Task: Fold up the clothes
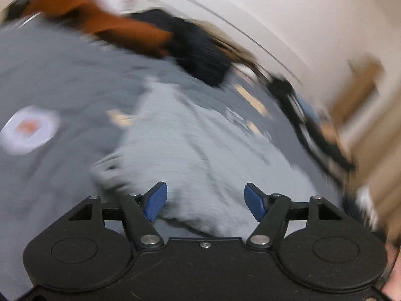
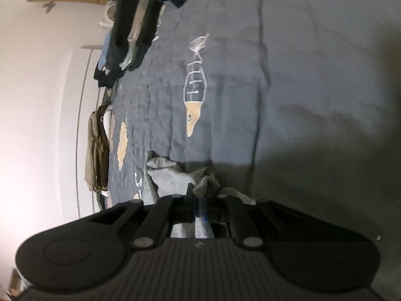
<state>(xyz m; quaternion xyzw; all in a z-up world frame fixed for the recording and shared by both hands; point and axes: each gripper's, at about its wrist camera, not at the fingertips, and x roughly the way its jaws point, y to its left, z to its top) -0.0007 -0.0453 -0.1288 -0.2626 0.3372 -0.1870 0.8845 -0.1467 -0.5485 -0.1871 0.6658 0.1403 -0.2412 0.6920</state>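
Your left wrist view is motion-smeared: the clothes pile [image 1: 140, 32] at twelve o'clock blurs past recognition.

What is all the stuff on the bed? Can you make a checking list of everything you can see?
Surface: dark grey bedspread with a fish-skeleton picture.
Job's things: light grey garment spread on the bed; a bunched part of it is pinched in the right tongs.
Clutter: orange garment and dark navy garment heaped at the far edge; row of dark folded clothes.
Grippers: left tongs open above the grey garment; right tongs shut on cloth.
Cables: nothing seen.
Surroundings: white wall, brown clothes hanging.
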